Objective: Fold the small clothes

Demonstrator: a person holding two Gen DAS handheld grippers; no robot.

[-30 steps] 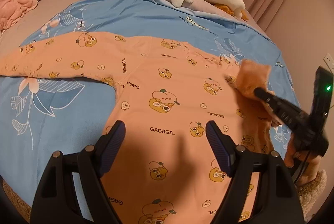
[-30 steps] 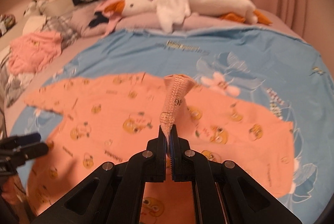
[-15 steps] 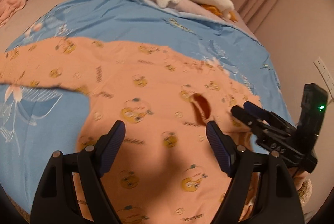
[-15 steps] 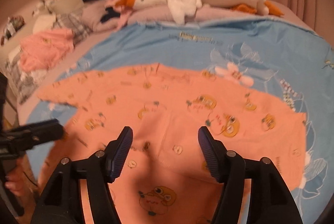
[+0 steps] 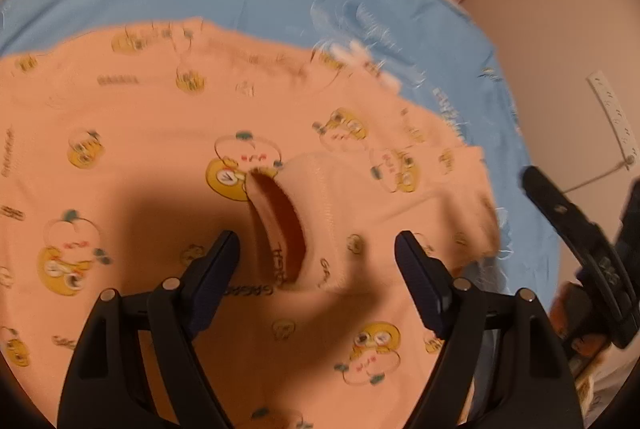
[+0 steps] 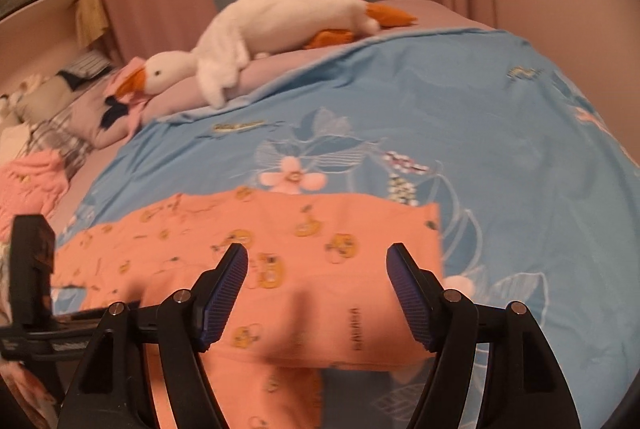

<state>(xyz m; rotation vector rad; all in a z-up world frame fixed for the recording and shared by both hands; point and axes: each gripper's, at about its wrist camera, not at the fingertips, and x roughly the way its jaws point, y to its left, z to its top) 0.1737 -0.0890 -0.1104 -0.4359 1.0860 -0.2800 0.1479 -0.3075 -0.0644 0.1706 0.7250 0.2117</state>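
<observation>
Both the left gripper (image 5: pixel 316 261) and right gripper (image 6: pixel 316 293), jaws just widened, hang released; the folded sleeve cuff (image 5: pixel 280 229) seems loosely laid and may spring back.

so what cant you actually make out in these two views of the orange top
- Orange top, left wrist view: its left and bottom parts run past the picture edge, and the prints are motion-blurred.
- Folded-over cuff, right wrist view: not visible.
- Left gripper, right wrist view: only its body shows at the left edge, fingers cut off.
- Goose plush, left wrist view: cropped at the top.
</observation>
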